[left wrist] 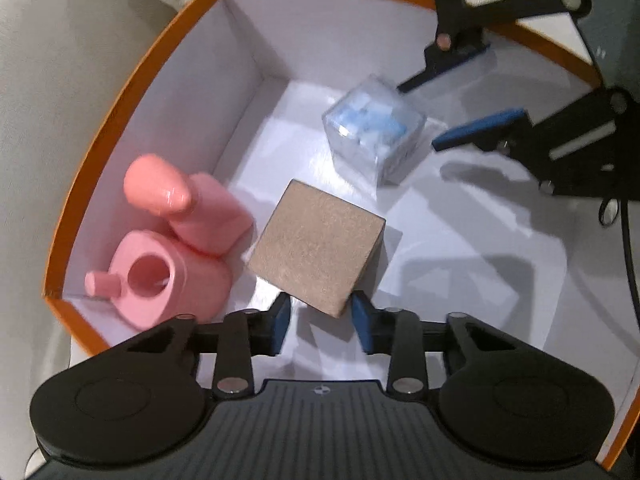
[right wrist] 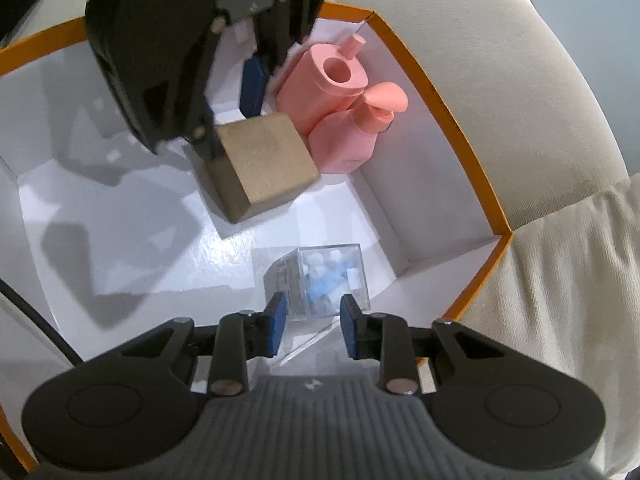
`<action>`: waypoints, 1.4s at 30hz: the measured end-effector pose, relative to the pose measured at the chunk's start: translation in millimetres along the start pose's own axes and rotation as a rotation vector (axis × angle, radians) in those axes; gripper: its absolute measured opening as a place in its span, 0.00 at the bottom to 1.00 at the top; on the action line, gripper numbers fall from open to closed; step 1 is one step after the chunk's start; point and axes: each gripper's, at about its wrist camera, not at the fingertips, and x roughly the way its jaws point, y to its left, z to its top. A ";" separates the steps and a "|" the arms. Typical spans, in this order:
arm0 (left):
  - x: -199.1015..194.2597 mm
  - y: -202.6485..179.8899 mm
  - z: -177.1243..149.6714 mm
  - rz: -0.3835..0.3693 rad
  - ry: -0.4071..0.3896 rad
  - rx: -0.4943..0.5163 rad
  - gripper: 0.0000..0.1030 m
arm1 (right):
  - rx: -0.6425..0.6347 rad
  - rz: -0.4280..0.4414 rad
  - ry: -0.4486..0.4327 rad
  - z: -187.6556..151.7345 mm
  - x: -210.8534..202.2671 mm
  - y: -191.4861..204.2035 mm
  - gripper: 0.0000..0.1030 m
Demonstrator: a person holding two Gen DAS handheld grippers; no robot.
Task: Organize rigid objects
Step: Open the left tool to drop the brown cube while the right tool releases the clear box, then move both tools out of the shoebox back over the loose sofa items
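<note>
in the left wrist view, the left gripper (left wrist: 320,316) is seen nearest, its blue pads set against opposite sides of the lower corner of a brown, rough-faced cardboard-coloured cube (left wrist: 316,246). the cube is tilted on an edge rather than lying flat, so it is judged to be pinched and carried, not yet set down. just beside it, toward the box corner, two pink plastic toy bottles (left wrist: 176,240) are found lying against each other and against the white inner wall. farther in, a clear plastic cube holding blue and white pieces (left wrist: 374,134) is seen on the floor of the white box with an orange rim (left wrist: 132,76).

in the right wrist view, the right gripper (right wrist: 311,320) is held over that clear cube, which sits between the blue pads. the jaws are partly spread; whether the pads press on its sides or only flank it cannot be told. a loose clear flap is seen below the cube.

beyond the box, only pale fabric upholstery (right wrist: 520,120) is visible, and no further loose object can be made out there.

as a judgement, the task is well along: four rigid things are already inside the box. what is left appears to be the settling of the brown cube flat beside the bottles and the final placing or releasing of the clear cube.
</note>
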 end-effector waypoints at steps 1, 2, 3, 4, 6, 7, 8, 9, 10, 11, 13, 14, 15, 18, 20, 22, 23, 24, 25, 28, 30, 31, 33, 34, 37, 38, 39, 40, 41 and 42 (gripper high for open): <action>1.6 -0.6 2.2 -0.005 -0.017 0.005 0.31 | -0.002 -0.004 0.001 0.1 0.8 0.0 0.29; 1.0 -1.2 3.5 -0.005 -0.034 0.005 0.30 | -0.007 -0.011 0.000 0.1 1.2 0.6 0.28; 2.8 -0.6 6.3 -0.006 -0.042 -0.004 0.29 | -0.012 -0.018 0.001 0.0 1.9 1.3 0.28; 4.1 0.3 9.1 -0.012 -0.050 -0.019 0.29 | -0.017 -0.025 0.004 -0.2 3.3 1.5 0.27; 4.0 4.0 13.8 -0.035 -0.064 -0.075 0.27 | -0.033 -0.048 0.016 0.3 7.5 2.3 0.21; 3.5 5.9 15.2 -0.051 -0.073 -0.106 0.27 | -0.041 -0.057 0.020 0.9 9.7 2.7 0.18; 3.2 7.8 16.5 -0.069 -0.085 -0.138 0.26 | -0.050 -0.066 0.024 1.7 11.6 3.0 0.16; 5.3 10.4 18.6 -0.088 -0.091 -0.171 0.26 | -0.060 -0.077 0.024 2.4 12.9 3.7 0.14; 6.7 12.4 19.4 -0.101 -0.096 -0.203 0.25 | -0.076 -0.090 0.020 3.4 13.9 4.3 0.12; 8.4 15.3 20.6 -0.105 -0.094 -0.244 0.25 | -0.092 -0.102 0.019 4.6 15.0 4.7 0.12; 11.4 21.5 22.2 -0.104 -0.095 -0.322 0.22 | -0.114 -0.112 0.019 7.2 17.8 2.4 0.12; 11.9 25.4 22.4 -0.114 -0.099 -0.370 0.21 | -0.118 -0.117 0.019 8.9 19.8 0.3 0.11; 13.1 29.3 22.0 -0.124 -0.101 -0.413 0.21 | -0.119 -0.121 0.020 10.3 21.9 -1.8 0.11; 14.5 39.2 20.2 -0.141 -0.114 -0.519 0.21 | -0.134 -0.143 0.013 13.6 30.5 -8.4 0.06; 15.5 45.0 18.4 -0.137 -0.126 -0.574 0.20 | -0.147 -0.157 0.015 15.2 35.9 -11.7 0.05; 15.3 49.0 17.1 -0.144 -0.130 -0.603 0.20 | -0.134 -0.162 0.015 16.7 38.1 -15.6 0.05; 13.9 49.4 16.7 -0.146 -0.129 -0.603 0.20 | -0.126 -0.164 0.011 16.3 36.4 -16.2 0.05; 11.6 48.6 15.9 -0.149 -0.125 -0.594 0.20 | -0.120 -0.163 0.002 16.3 33.1 -17.0 0.05; 9.2 47.4 15.0 -0.153 -0.120 -0.583 0.20 | -0.115 -0.160 -0.007 16.3 28.2 -16.1 0.05; 4.7 43.8 10.7 -0.199 -0.123 -0.560 0.20 | -0.064 -0.086 -0.012 14.5 10.7 -13.9 0.05; -0.1 41.5 4.8 -0.237 -0.127 -0.557 0.20 | -0.042 -0.021 0.008 13.1 3.5 -7.8 0.01; -0.8 40.6 3.3 -0.253 -0.132 -0.558 0.16 | -0.051 -0.003 0.023 12.5 2.5 -3.0 0.00; 0.3 41.8 2.0 -0.273 -0.140 -0.567 0.13 | -0.114 0.002 0.060 11.6 6.0 9.7 0.00; 3.4 43.5 2.8 -0.276 -0.141 -0.577 0.13 | -0.154 -0.014 0.077 11.2 10.5 14.6 0.00; 6.1 49.8 6.0 -0.309 -0.164 -0.610 0.09 | -0.192 -0.045 0.102 15.4 23.0 14.6 0.00; 6.1 51.2 6.8 -0.312 -0.172 -0.617 0.09 | -0.192 -0.045 0.102 17.5 26.2 12.2 0.00; 6.1 53.1 8.2 -0.308 -0.179 -0.626 0.09 | -0.198 -0.054 0.099 19.4 28.9 10.8 0.00; 7.1 55.7 9.1 -0.302 -0.186 -0.637 0.09 | -0.210 -0.067 0.101 21.5 31.5 10.9 0.00; 9.5 58.6 9.5 -0.299 -0.192 -0.647 0.09 | -0.224 -0.081 0.106 24.3 35.1 11.4 0.00; 8.4 60.4 9.5 -0.303 -0.193 -0.659 0.08 | -0.235 -0.095 0.111 26.3 38.3 10.8 0.00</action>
